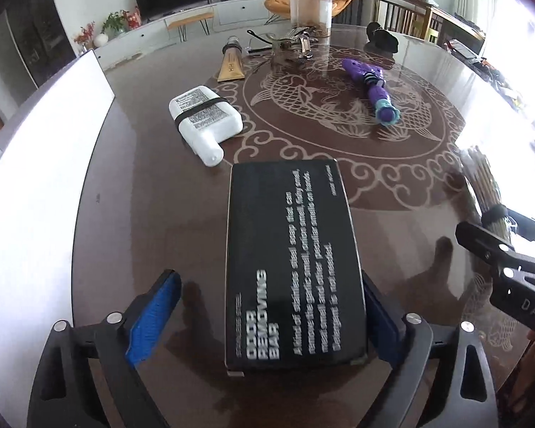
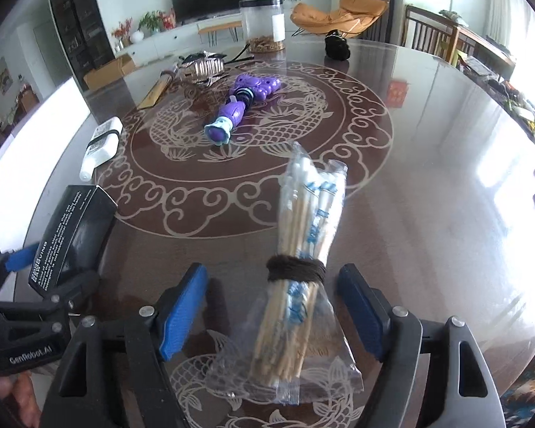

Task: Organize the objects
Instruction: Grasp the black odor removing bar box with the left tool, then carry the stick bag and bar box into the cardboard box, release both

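A black box printed "Odor Removing Bar" lies flat on the dark glass table between the jaws of my left gripper. Its left pad stands well clear of the box and its right pad sits right beside it, so the gripper is open. A bagged bundle of cotton swabs, tied with a brown band, lies between the jaws of my right gripper, open with a gap on each side. The right wrist view shows the box at its left edge.
Further back lie a white bottle, a purple toy, a tan tube, a pile of metal clips, a clear jar and a black item. A white board borders the table's left side.
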Demonstrator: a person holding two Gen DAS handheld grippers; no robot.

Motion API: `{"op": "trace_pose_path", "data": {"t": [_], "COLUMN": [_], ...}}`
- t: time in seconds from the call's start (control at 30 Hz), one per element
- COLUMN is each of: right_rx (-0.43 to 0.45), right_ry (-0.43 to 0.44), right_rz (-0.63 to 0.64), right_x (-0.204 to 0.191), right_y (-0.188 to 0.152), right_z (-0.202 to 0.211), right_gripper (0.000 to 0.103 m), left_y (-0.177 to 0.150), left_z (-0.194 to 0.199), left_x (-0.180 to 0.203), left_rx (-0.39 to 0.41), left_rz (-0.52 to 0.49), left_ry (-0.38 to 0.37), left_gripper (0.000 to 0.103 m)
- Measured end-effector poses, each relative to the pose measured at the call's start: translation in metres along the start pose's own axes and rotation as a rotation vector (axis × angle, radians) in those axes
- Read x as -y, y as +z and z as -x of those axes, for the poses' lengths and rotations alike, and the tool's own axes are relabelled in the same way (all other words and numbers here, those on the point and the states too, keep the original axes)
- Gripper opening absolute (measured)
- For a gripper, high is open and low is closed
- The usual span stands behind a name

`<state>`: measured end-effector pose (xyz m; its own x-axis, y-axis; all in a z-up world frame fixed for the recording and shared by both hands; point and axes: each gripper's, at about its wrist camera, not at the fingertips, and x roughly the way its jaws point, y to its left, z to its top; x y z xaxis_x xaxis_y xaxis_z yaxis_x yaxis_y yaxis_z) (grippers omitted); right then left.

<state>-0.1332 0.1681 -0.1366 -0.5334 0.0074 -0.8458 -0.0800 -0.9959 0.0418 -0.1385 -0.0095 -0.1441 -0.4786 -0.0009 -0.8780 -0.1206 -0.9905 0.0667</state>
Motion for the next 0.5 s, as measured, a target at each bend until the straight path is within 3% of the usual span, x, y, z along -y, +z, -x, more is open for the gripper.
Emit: {"op": "trace_pose_path", "data": {"t": [0.1, 0.13, 0.17, 0.2, 0.33, 0.5], "right_rx": [-0.052, -0.06, -0.061, -0.055, -0.09, -0.047], "right_ry": [-0.018, -0.019, -0.03, -0.032, 0.025, 0.13], "right_rz": [0.037, 0.041, 0.049, 0.061, 0.024, -0.001], "right_x": [-0.004, -0.003, -0.003, -0.003, 0.01, 0.008], "right_y": [0.007, 0.008, 0.009, 0.011, 0.015, 0.024], "right_z": [-0.005, -0.006, -0.005, -0.003, 0.003, 0.048], "right_gripper": [0.076, 0.075, 0.058, 0.031, 0.03, 0.03], "left_y": [0.005, 0.006, 0.006, 0.007, 0.008, 0.006], "left_z": [-0.004, -0.002, -0.001, 0.001, 0.013, 0.053], "left_x": [-0.002, -0.003, -0.004, -0.005, -0.009, -0.024], "left_rx": [0.0, 0.032, 0.052, 0.063, 0.08, 0.117], "left_rz": [-0.006, -0.006, 0.0, 0.012, 0.037, 0.082], "left_ry": [-0.001, -0.003, -0.039, -0.054, -0.099, -0.168], "left_gripper": [0.098, 0.084, 0.057, 0.058, 0.057, 0.057]}}
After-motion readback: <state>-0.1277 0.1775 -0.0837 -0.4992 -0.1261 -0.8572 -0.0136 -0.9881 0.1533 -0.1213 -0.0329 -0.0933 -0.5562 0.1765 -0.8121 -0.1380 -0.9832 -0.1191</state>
